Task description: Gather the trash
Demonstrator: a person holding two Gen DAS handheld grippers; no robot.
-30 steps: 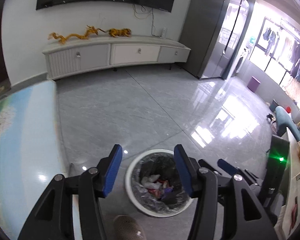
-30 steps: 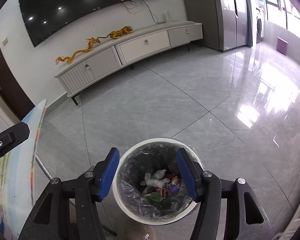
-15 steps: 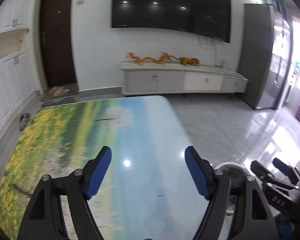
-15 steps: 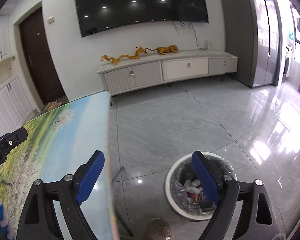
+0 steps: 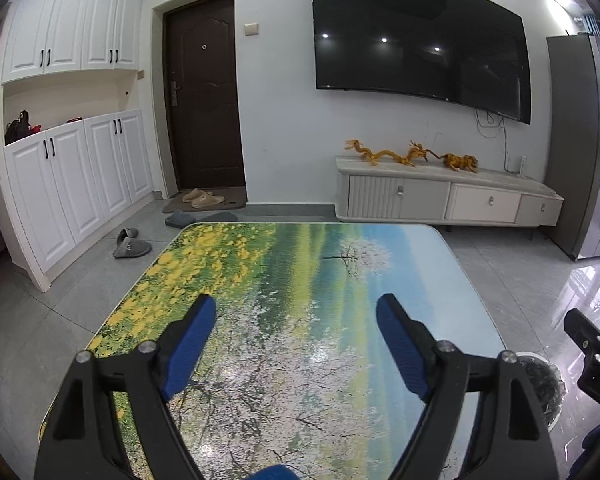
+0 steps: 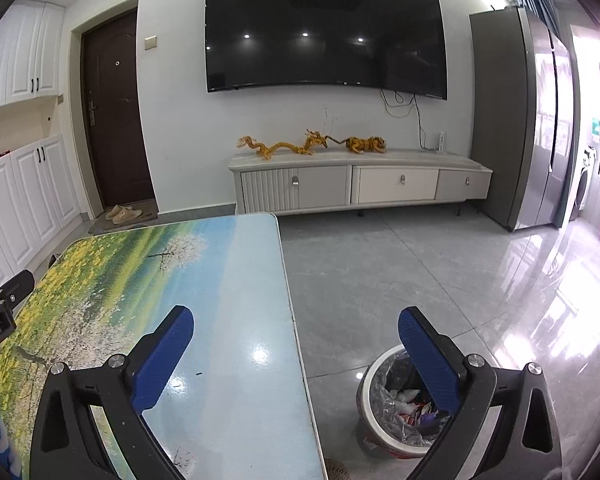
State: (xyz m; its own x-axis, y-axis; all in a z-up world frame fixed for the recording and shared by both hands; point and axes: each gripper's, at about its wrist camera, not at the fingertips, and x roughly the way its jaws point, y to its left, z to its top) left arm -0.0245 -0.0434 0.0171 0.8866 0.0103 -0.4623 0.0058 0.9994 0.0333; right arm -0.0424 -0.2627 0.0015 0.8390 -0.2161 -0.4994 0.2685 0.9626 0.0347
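Trash lies in the lined white bin on the grey tile floor, just beside the landscape-printed bench. Left gripper and right gripper hover spread wide, holding nothing. Beyond stand a TV cabinet and wall television.

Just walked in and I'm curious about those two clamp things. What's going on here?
Someone is tidying up trash with a handheld tool in each hand. The left tool is open and empty above the table with the landscape print. The right tool is also open and empty, over the table's right edge. The bin on the floor beside the table already holds wrappers. No trash shows on the visible tabletop.
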